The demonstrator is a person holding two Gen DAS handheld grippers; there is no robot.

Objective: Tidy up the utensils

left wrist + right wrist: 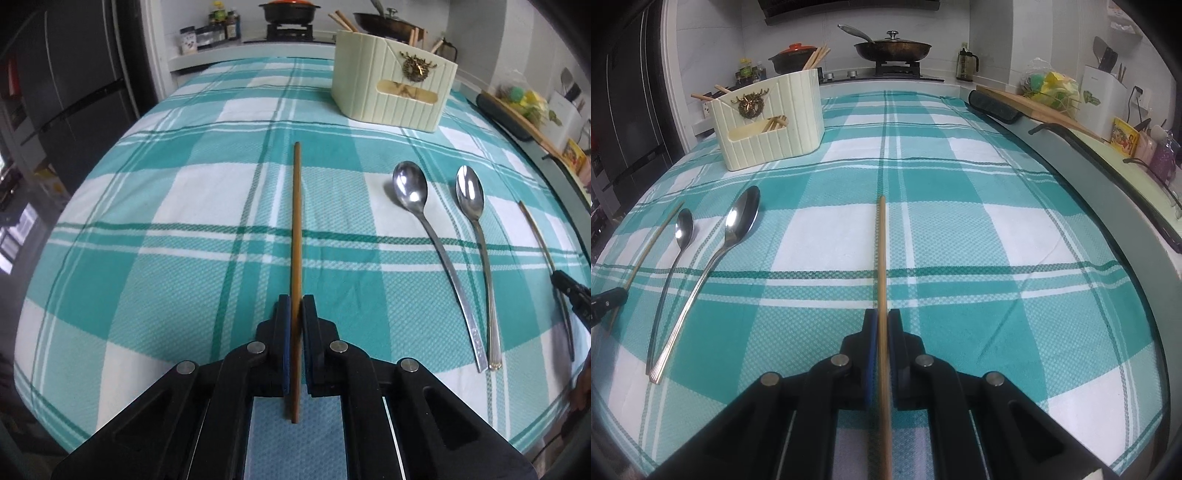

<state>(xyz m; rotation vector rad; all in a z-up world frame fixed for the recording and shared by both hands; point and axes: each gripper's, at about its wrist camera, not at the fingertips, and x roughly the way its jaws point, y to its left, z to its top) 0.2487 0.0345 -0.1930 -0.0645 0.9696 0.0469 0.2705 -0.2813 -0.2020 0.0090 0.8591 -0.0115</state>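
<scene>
From my right wrist cam, the right gripper was clamped on a chopstick pointing straight out over the checked tablecloth. Off to the left lay two spoons side by side, another chopstick beyond them, with the left gripper at its near end. The cream utensil holder sat further back with chopsticks in it.

A teal-and-white plaid cloth with thin dark green lines covered the tabletop. The ribbed utensil holder was cream, with a gold wreath emblem. Both spoons were shiny silver. Each black claw, left and right, had blue pads and held a brown wooden chopstick. A black pot's lid was red-orange.
</scene>
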